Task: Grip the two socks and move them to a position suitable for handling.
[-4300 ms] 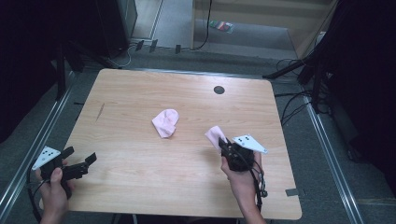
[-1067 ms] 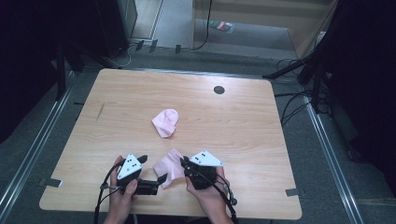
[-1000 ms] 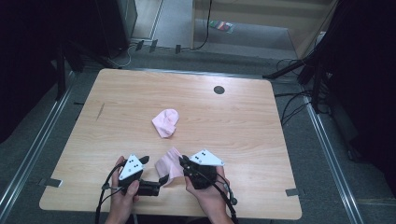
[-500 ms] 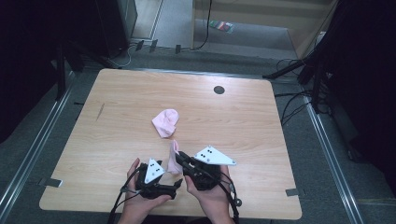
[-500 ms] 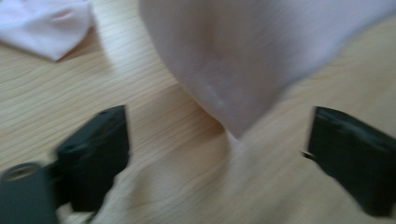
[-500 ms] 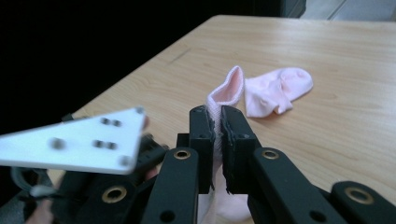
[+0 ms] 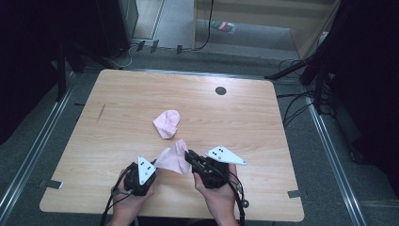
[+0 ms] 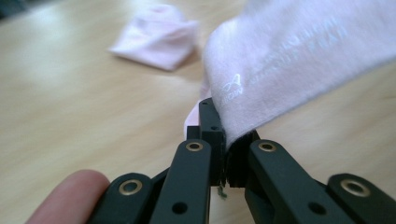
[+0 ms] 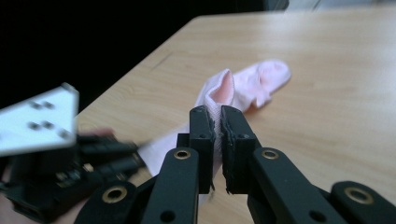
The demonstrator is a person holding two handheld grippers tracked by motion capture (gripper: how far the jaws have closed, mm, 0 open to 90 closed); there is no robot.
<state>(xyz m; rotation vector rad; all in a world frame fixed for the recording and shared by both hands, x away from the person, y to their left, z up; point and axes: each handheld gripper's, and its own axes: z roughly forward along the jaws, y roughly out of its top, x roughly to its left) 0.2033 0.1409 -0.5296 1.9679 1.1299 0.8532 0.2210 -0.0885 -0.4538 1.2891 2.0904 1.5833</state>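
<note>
A light wooden table with a round black hole stands on grey carpet floor; black cables lie right.

Your table is evenly lit from overhead while its surroundings sink into darkness. Both gripper views blur close up; the sock looks washed out, perhaps overexposed.

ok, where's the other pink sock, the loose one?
High view: loose pink sock lies mid-table, just beyond the held sock stretched between both grippers.
</note>
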